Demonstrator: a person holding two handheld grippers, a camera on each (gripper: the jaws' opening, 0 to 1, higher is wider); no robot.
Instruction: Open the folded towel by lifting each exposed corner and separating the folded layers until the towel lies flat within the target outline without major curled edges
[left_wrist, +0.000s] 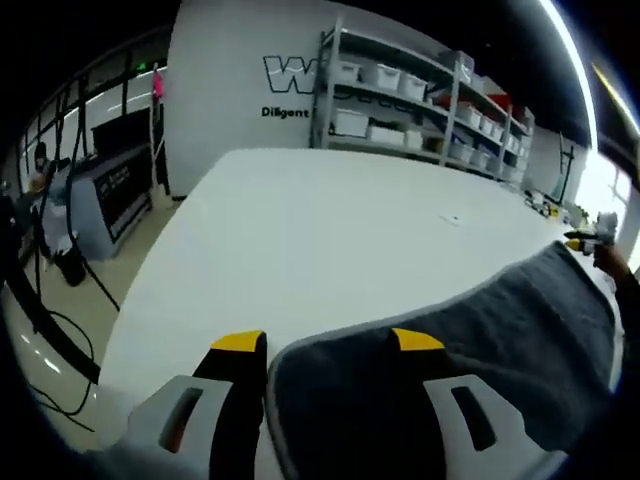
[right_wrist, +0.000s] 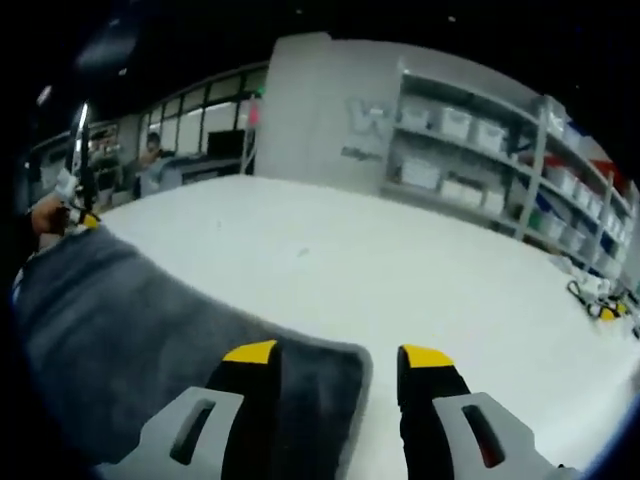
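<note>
My left claw (left_wrist: 328, 342) sits at one corner of the grey towel (left_wrist: 480, 340), jaws apart, the cloth lying between and over them; I cannot tell whether they pinch it. My right claw (right_wrist: 338, 354) is at the other corner of the towel (right_wrist: 130, 330), jaws spread, one over the cloth, one over the bare white table (right_wrist: 400, 270). The towel stretches between my two hands above the table (left_wrist: 320, 220). Shelves (left_wrist: 420, 95) stand behind

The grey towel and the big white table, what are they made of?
The grey towel looks like soft, fuzzy cloth, perhaps microfibre: matte nap and a stitched rim. The white table looks smooth and hard with a faint sheen, maybe laminate or painted board; I can't tell which.
</note>
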